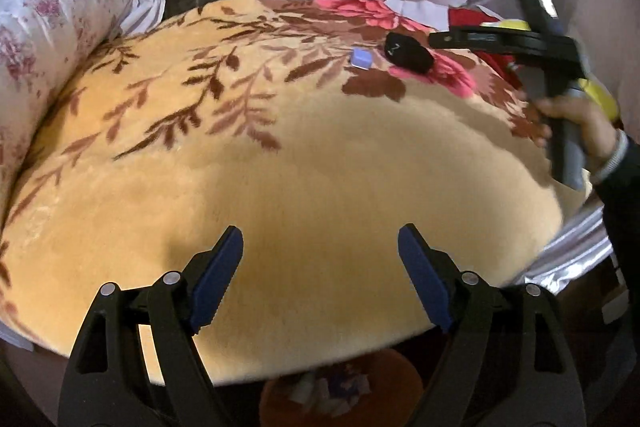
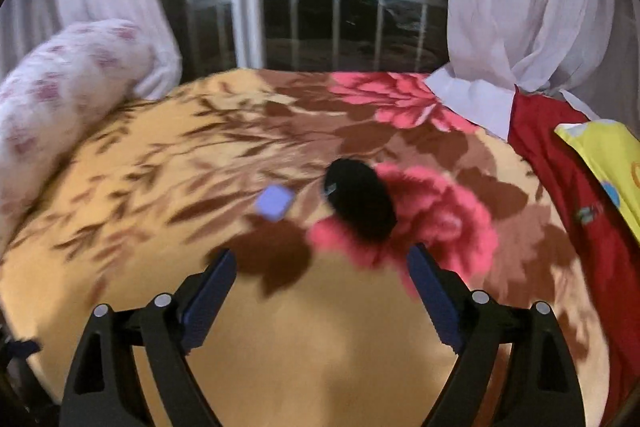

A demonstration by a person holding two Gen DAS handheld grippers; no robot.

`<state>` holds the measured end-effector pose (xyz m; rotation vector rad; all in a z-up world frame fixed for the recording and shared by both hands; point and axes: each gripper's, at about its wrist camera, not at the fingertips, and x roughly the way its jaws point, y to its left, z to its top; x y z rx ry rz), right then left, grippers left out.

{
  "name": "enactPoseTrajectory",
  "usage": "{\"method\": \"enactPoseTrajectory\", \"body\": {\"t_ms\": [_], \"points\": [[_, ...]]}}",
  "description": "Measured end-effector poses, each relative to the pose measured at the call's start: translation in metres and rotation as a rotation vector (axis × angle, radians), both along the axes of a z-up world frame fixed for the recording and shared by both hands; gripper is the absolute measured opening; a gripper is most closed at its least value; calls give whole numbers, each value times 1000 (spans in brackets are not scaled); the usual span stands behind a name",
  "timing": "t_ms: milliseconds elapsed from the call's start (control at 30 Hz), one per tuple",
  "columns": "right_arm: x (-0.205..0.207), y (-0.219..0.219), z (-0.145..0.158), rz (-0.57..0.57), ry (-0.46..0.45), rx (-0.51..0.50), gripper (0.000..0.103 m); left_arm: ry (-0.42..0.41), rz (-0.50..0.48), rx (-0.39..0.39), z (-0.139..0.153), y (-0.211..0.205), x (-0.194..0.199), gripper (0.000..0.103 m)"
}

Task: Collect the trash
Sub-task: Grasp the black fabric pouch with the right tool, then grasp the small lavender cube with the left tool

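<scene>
Floral bed blanket (image 2: 280, 367) fills both views. Ahead of the released right claw (image 2: 320, 267) lie a lavender scrap (image 2: 275, 203) and black pouch (image 2: 358, 205). Left claw (image 1: 320, 251) likewise released, empty.

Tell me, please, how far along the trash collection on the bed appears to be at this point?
Done: nothing visibly; a basket below the bed's edge seems to hold scraps, though it is blurred. In hand: nothing; the left gripper and the right gripper are open and empty, the right aimed toward the items. Left: the small purple piece and the black object lie on the blanket.
</scene>
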<state>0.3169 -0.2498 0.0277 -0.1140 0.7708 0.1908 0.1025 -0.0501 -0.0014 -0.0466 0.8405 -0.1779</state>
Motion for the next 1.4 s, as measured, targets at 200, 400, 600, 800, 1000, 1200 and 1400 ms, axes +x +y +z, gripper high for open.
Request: {"method": "enactPoseTrajectory", "body": {"t_ms": [200,400,600,800,1000,1200,1400], "points": [[70,5,-31,-15,53,-80,86,36,9,7,-11,6,9,78],[108,6,-57,-26,123,-69,86,29,-1,23,-13,4,8,78],[121,8,-75,-38,173,-60,60,26,2,34,-14,1,6,80],[98,13,-65,-62,121,-78,51,34,13,27,-14,2,5,80],[29,0,-35,-70,74,98,51,18,-26,37,6,-7,20,80],[-40,-39,-33,-208,12,261,52,-46,-104,127,27,-44,91,83],[-48,-68,-39,-285,9,360,53,-11,-157,148,14,-90,184,83]]}}
